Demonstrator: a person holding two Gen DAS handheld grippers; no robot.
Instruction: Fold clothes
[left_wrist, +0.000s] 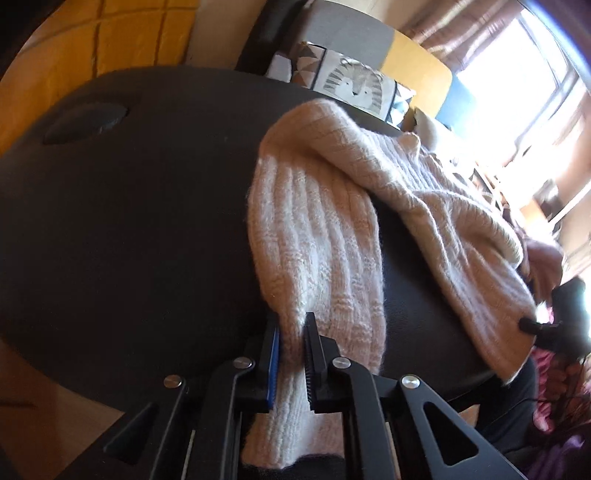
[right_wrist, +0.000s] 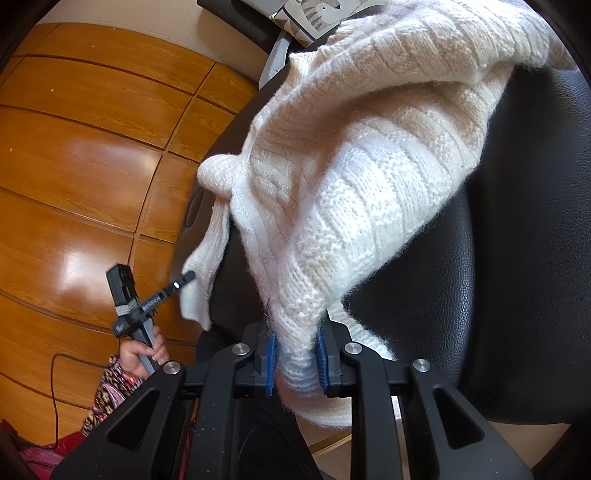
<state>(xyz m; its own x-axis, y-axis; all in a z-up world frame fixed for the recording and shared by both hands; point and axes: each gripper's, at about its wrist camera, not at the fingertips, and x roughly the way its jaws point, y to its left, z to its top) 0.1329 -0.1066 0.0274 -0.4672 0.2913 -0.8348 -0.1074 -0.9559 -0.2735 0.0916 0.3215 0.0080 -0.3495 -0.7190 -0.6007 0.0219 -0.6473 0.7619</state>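
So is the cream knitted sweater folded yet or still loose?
Still loose. The sweater lies rumpled across the black seat, one sleeve trailing, with no neat fold.

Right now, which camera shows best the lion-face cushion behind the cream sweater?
The left wrist view. There the cushion shows its whole drawn lion face and patterned ends, beyond the sweater on the black seat. The right wrist view catches only a cropped corner of the cushion at the top edge, above the sweater.
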